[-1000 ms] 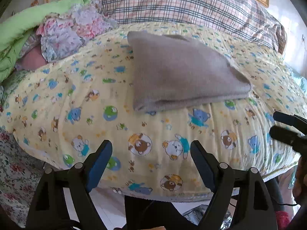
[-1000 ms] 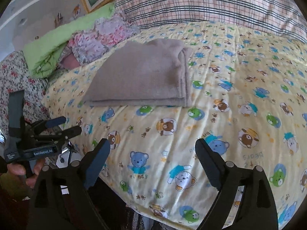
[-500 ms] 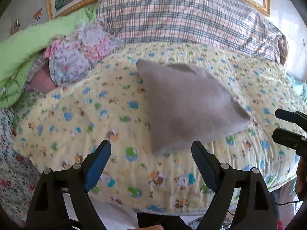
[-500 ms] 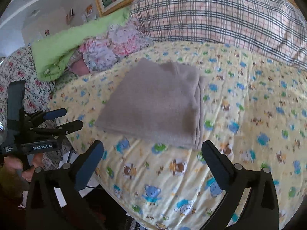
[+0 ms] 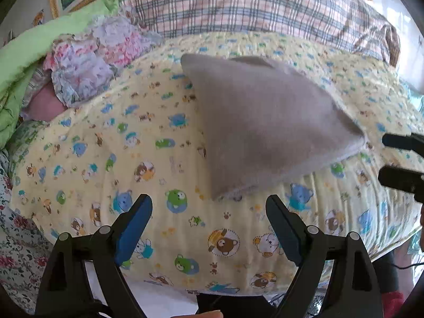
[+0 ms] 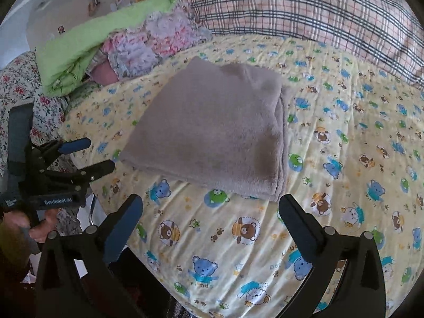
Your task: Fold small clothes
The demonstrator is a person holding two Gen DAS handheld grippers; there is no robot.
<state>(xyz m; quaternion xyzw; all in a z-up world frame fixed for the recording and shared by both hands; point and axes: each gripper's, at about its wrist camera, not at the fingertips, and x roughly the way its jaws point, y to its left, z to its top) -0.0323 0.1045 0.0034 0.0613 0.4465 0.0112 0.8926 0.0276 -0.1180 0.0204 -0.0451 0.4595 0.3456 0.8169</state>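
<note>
A folded grey-brown fleece garment [image 5: 259, 122] lies flat on the yellow bear-print quilt [image 5: 159, 164]; it also shows in the right wrist view [image 6: 212, 129]. My left gripper [image 5: 209, 212] is open and empty, just short of the garment's near corner. My right gripper [image 6: 210, 212] is open and empty, near the garment's front edge. The left gripper also shows at the left of the right wrist view [image 6: 87, 156], and the right gripper's fingers [image 5: 400, 159] at the right edge of the left wrist view.
A crumpled pile of pink and lilac floral clothes [image 6: 148, 45] and a green blanket [image 6: 79, 50] lie at the back left. A plaid pillow [image 6: 304, 5] runs along the back. A floral sheet [image 5: 16, 251] hangs at the left bed edge.
Both grippers pulled back from the bed and then came forward again toward the folded garment. Both stayed open; the garment has not moved.
</note>
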